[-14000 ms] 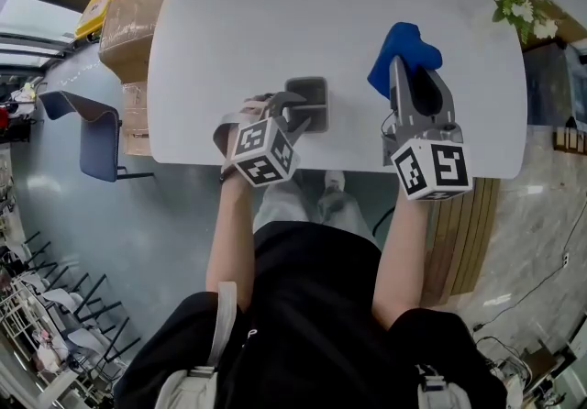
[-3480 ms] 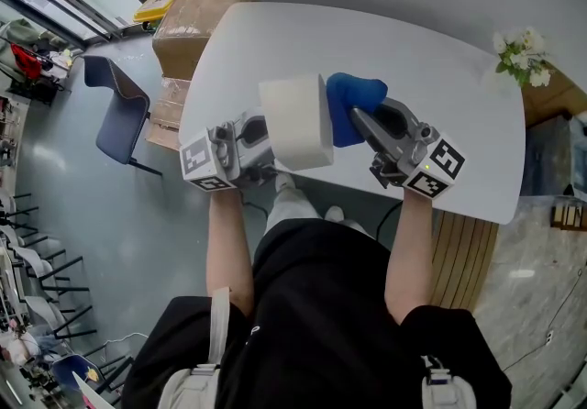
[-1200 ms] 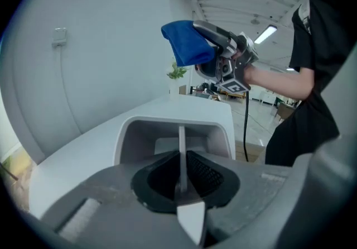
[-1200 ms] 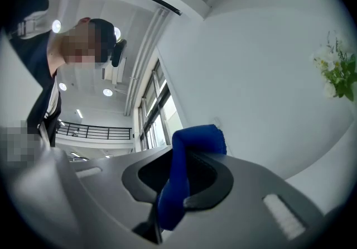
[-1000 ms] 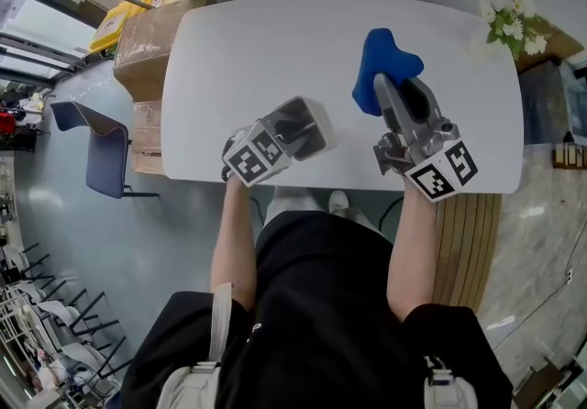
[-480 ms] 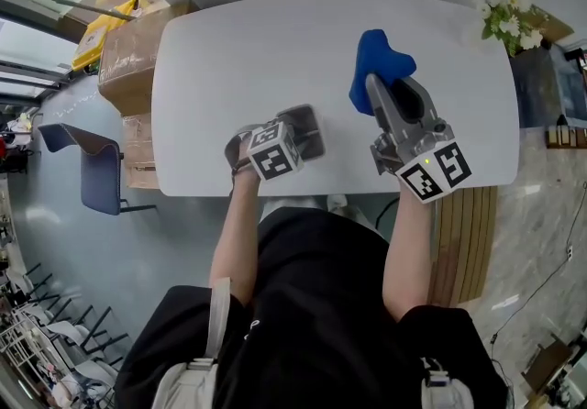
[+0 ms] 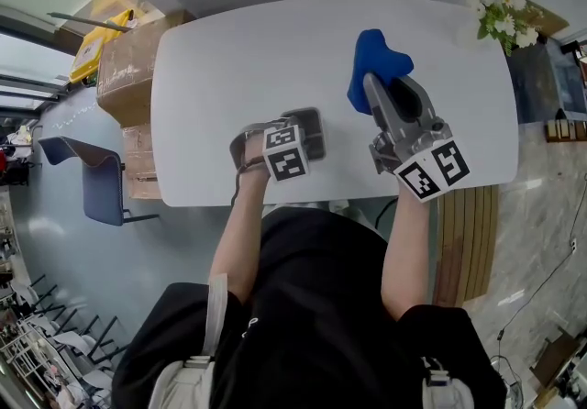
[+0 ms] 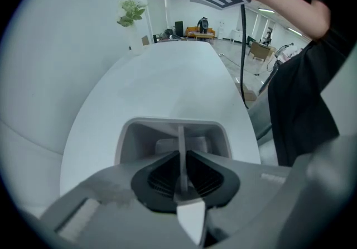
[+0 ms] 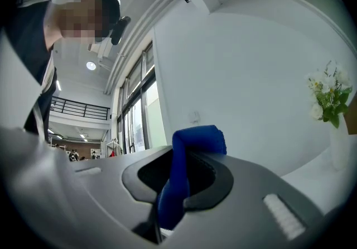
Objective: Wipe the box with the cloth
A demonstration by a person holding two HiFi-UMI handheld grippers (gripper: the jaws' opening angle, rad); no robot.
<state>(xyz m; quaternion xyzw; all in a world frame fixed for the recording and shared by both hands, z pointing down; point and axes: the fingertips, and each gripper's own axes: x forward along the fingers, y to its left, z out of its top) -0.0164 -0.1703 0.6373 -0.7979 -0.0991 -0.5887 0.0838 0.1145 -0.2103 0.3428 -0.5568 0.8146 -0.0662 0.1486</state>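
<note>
A small grey open box [image 7: 309, 130] sits low over the white table [image 7: 248, 49], near its front edge. My left gripper [image 7: 295, 130] is shut on one thin wall of the box. In the left gripper view that wall [image 8: 181, 142] runs edge-on between the jaws of the left gripper [image 8: 181, 168], with the box's hollow [image 8: 167, 144] behind it. Over the table to the right, my right gripper [image 7: 371, 88] is shut on a blue cloth [image 7: 374, 63], which hangs apart from the box. In the right gripper view the cloth [image 9: 187, 158] fills the right gripper [image 9: 178, 183].
A vase of white flowers [image 7: 500, 15] stands at the table's far right corner. Cardboard boxes [image 7: 128, 49] and a blue chair [image 7: 87, 180] are on the floor to the left. Wooden slats [image 7: 463, 233] lie on the right.
My left gripper has swung the box from a raised, tilted hold down to the table near its front edge. The right gripper with the cloth has barely moved.
</note>
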